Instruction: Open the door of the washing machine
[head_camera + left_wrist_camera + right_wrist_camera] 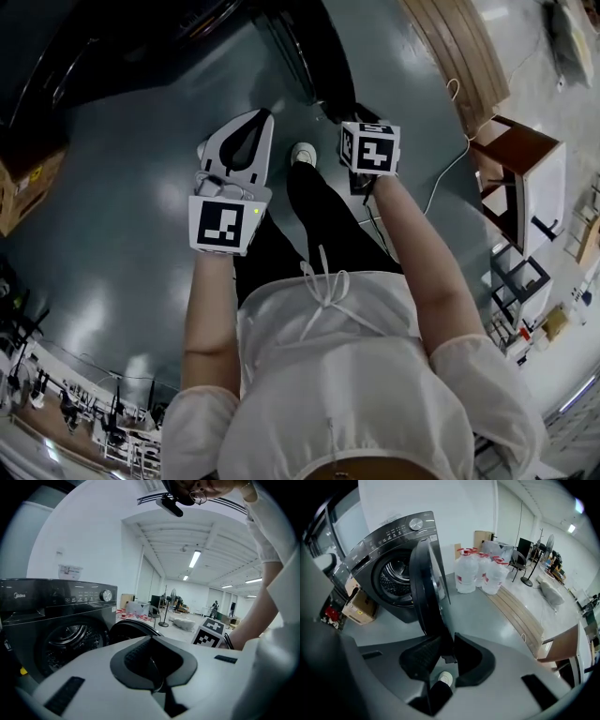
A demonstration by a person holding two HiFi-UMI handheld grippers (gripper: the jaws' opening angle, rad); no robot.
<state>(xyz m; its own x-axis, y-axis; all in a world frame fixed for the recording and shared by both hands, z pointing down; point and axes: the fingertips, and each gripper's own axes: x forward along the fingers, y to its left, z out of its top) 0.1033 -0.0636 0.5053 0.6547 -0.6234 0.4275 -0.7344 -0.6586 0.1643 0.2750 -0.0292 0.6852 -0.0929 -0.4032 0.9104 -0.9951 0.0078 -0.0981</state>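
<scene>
The dark washing machine (393, 555) (56, 620) stands with its drum showing. Its round door (424, 588) (131, 627) (314, 56) is swung wide open. My right gripper (447, 643) points steeply down at the door's free edge. Its jaws are nearly closed, with that edge between the pads. From the head view only its marker cube (370, 148) shows, at the door's near end. My left gripper (262, 117) (151, 641) hangs in the air beside it. Its fingertips meet and nothing is held.
A cardboard box (358, 609) (23, 187) sits left of the machine. Several water jugs (480, 573) stand to its right by a wooden pallet (520, 613) (459, 47). A wooden cabinet (530, 178) and a floor cable (450, 159) lie right. My shoe (302, 153) is below.
</scene>
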